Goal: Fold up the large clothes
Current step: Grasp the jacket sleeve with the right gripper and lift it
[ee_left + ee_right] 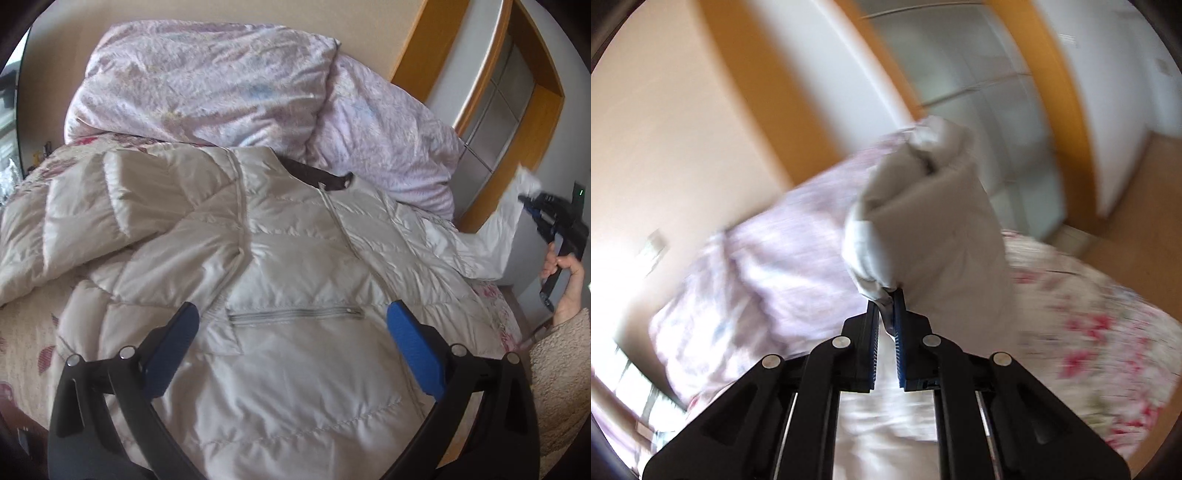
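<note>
Left gripper (291, 317) gapes wide over 1 quilted jacket (258, 258), nothing betw. pads. Right gripper (886, 295) pinches 1 sleeve (923, 221), lifted; 2 pillows (207, 85) beyond.

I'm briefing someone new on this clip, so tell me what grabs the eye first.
A pale quilted jacket lies spread across the flowered bedspread, filling the middle of the left wrist view between the open blue fingers of the left gripper. At the right edge, the right gripper is shut on the jacket's sleeve and holds it up off the bed. Behind the jacket a rumpled pink duvet is heaped against the wall.
</note>
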